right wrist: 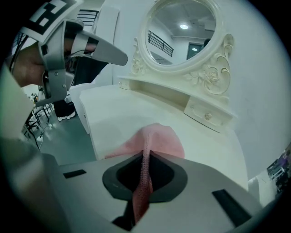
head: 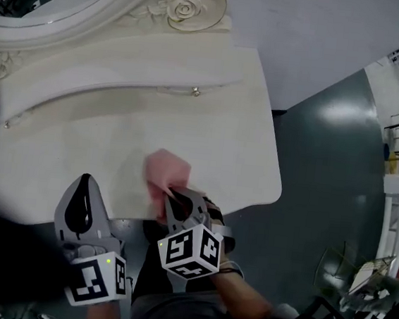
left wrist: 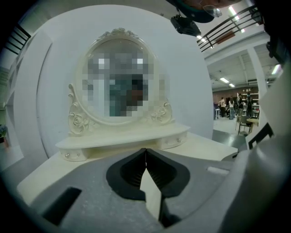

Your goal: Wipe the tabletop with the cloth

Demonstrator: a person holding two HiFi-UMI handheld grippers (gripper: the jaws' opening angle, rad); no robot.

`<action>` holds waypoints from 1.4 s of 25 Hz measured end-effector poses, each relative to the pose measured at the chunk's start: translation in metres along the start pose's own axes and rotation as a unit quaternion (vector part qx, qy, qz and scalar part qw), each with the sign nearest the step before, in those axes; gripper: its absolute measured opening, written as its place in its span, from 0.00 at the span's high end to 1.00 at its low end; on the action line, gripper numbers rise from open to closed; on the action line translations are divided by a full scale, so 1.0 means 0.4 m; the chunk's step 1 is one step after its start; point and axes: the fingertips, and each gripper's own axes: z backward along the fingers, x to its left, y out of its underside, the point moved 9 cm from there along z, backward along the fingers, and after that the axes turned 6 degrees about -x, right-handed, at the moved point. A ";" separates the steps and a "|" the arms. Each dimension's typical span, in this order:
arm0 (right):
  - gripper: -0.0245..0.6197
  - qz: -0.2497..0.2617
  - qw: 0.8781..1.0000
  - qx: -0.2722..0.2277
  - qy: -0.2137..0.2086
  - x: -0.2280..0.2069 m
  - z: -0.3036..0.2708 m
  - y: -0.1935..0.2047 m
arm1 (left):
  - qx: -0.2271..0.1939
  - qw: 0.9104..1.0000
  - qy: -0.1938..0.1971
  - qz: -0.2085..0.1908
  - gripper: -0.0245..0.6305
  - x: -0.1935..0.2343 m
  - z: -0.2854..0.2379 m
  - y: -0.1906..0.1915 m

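My left claw (head: 86,179) sits at seven o'clock in the head view, with its tips over the near left part of the white tabletop (head: 243,153). Its jaws are pressed together and have nothing between them. In its own view they face the oval mirror (left wrist: 120,48) at twelve o'clock, and I cannot tell whether the tips touch the surface.

At two o'clock from that claw lies the pink cloth (head: 164,173), spread flat on the tabletop close to its front edge, about midway along. My right claw (head: 172,192) comes in on it from five o'clock. Its jaws are closed tight on the near edge of the cloth, and a pinched strip of the fabric runs back between the pads. The rest fans out ahead of them at twelve o'clock, resting on the table.

Beyond the cloth, at one o'clock, a small drawer knob (head: 195,91) shows on the raised shelf under the mirror. The grey-green floor (head: 326,168) fills the three o'clock side.
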 end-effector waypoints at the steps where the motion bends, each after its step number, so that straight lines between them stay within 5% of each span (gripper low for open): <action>1: 0.93 -0.004 1.000 0.001 0.003 -0.016 0.007 0.010 | 0.001 1.000 0.005 -0.002 0.94 -0.018 -0.010 -0.003; 23: 0.93 -0.107 0.989 0.005 0.097 -0.383 0.220 0.301 | -0.006 0.989 0.140 -0.041 0.94 -0.522 -0.217 -0.082; 35: 0.93 -0.180 0.960 0.037 0.212 -0.570 0.410 0.492 | -0.045 0.969 0.240 -0.047 0.94 -0.788 -0.275 -0.169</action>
